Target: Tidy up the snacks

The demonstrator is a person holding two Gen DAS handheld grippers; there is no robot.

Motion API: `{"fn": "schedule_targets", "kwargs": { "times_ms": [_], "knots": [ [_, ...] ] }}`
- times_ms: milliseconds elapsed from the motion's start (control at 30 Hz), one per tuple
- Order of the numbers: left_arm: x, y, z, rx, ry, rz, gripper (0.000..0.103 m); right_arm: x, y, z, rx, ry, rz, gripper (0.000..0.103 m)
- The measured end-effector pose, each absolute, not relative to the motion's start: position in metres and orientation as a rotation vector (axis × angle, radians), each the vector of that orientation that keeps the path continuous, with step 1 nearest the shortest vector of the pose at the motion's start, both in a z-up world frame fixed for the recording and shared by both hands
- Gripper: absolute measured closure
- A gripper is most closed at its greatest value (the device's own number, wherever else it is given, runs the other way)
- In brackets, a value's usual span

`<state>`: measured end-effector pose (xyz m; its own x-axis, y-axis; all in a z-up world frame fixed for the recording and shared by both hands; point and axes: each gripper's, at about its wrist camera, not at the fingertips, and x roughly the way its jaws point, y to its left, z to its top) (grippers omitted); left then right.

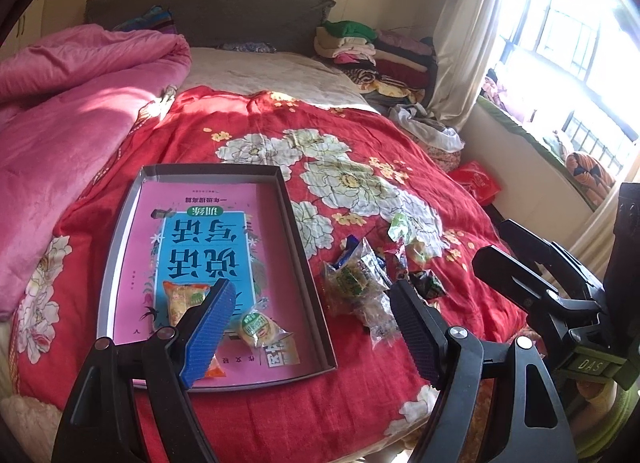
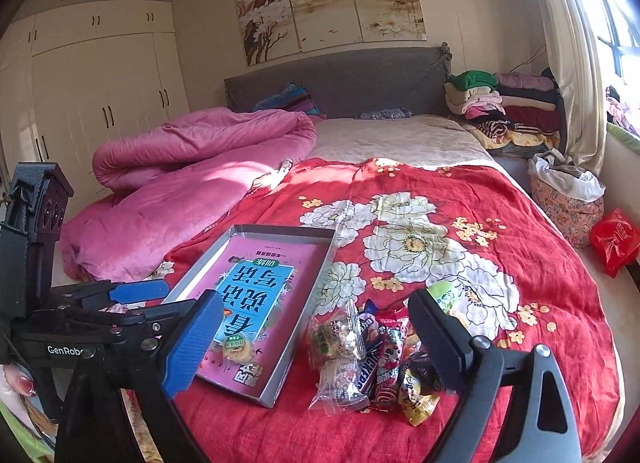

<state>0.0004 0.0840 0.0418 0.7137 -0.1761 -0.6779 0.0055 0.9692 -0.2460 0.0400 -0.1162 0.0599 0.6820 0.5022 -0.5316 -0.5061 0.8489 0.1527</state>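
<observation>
Two snacks in the tray [image 1: 120, 223]: orange packet [image 1: 182, 297] and round cookie [image 1: 258, 329], both lying on the pink book [image 1: 208, 247] that lines it. Tray flat on the red quilt [image 1: 360, 135] of the bed, left of the loose pile. Pile [image 2: 368, 351] on the quilt just right of the tray: clear-wrapped cakes, a striped red-and-white wrapper, a dark wrapper, a yellow one, with a green packet [image 2: 446, 295] at its far edge. Wrappers overlapping, exact count hard to tell.

Left gripper [image 1: 312, 323] above the tray's near right corner, fingers [image 1: 214, 327] spread wide, nothing between them; cookie seen in the gap, untouched. Right gripper [image 2: 316, 339] over the pile, fingers [image 2: 192, 347] spread wide too, pinching nothing; cakes seen in the gap below, no pad pressing on them. Each gripper visible at the edge of the other's view.

Pink blanket [image 2: 180, 183] bunched on the left of the bed, folded clothes [image 2: 500, 107] stacked by the headboard, red bag [image 2: 614, 241] off the bed's right side.
</observation>
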Motion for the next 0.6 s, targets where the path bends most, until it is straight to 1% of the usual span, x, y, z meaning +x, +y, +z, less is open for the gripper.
{"fn": "schedule_targets", "kwargs": {
  "times_ms": [600],
  "knots": [
    [-0.002, 0.045, 0.040, -0.192, 0.801, -0.164, 0.022, 0.047, -0.174, 0.055, 0.061, 0.623, 0.479, 0.009]
  ]
}}
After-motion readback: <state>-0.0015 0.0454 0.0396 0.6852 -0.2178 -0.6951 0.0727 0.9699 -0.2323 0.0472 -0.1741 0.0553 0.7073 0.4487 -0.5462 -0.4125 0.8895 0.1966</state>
